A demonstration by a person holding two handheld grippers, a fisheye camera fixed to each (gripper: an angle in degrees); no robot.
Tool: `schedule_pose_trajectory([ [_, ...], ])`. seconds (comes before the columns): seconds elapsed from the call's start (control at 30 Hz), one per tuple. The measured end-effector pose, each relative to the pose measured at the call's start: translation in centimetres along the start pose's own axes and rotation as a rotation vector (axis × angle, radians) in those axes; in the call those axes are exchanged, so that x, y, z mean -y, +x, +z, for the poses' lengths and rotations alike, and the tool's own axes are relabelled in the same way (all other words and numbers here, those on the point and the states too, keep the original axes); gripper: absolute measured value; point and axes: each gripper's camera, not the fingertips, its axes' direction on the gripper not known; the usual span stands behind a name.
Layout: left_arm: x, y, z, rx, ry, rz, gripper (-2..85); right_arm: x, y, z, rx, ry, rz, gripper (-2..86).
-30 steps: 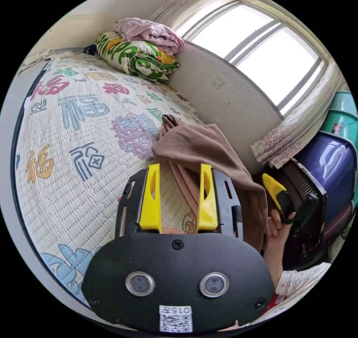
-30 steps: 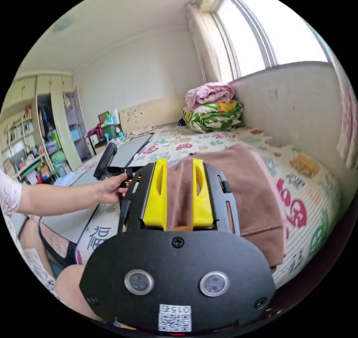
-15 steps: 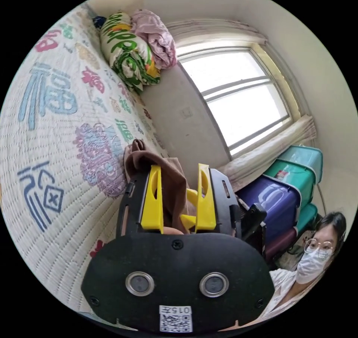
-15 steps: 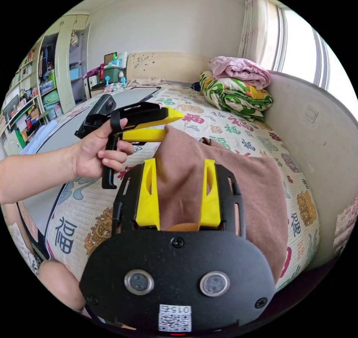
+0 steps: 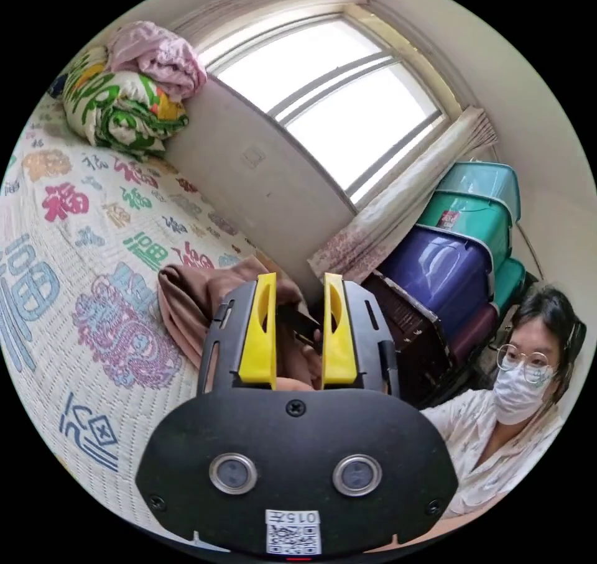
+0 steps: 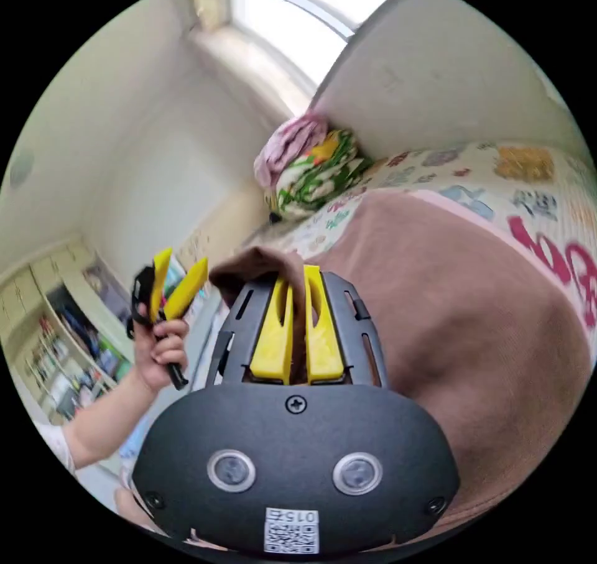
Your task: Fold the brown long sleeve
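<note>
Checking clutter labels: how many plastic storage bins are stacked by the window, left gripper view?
4: teal bin on top, green bin, purple bin, teal bin lowest. More may be hidden behind.

Bright window (image 5: pixel 323 97), patterned bed (image 5: pixel 74 228), stacked bins (image 5: pixel 460 240)

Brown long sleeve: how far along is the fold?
Done: the brown long sleeve lies doubled over on the bed. In hand: the right hand-held gripper is shut on a bunched fold; the left hand-held gripper is open, holding nothing. Left: lay that fold down and square the bundle.
</note>
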Motion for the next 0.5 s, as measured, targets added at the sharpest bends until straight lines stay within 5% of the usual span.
schedule_pose_trajectory([
  [0.07,-0.6,-0.7,-0.4,0.033,0.122,-0.029,11.0,-3.1,4.4,-4.8,0.089,0.222,0.195,1.9],
  [0.13,-1.5,-2.4,0.4,0.265,0.162,-0.142,11.4,-8.0,8.0,-9.1,0.268,0.482,0.317,1.6],
  [0.23,-1.8,-3.7,3.8,0.496,0.026,-0.155,12.8,-8.8,6.3,-9.8,0.236,0.463,0.235,1.4],
  [0.5,-3.5,-4.4,13.1,0.528,-0.095,-0.210,8.0,-13.6,5.8,-11.9,0.279,0.488,0.225,0.7],
])
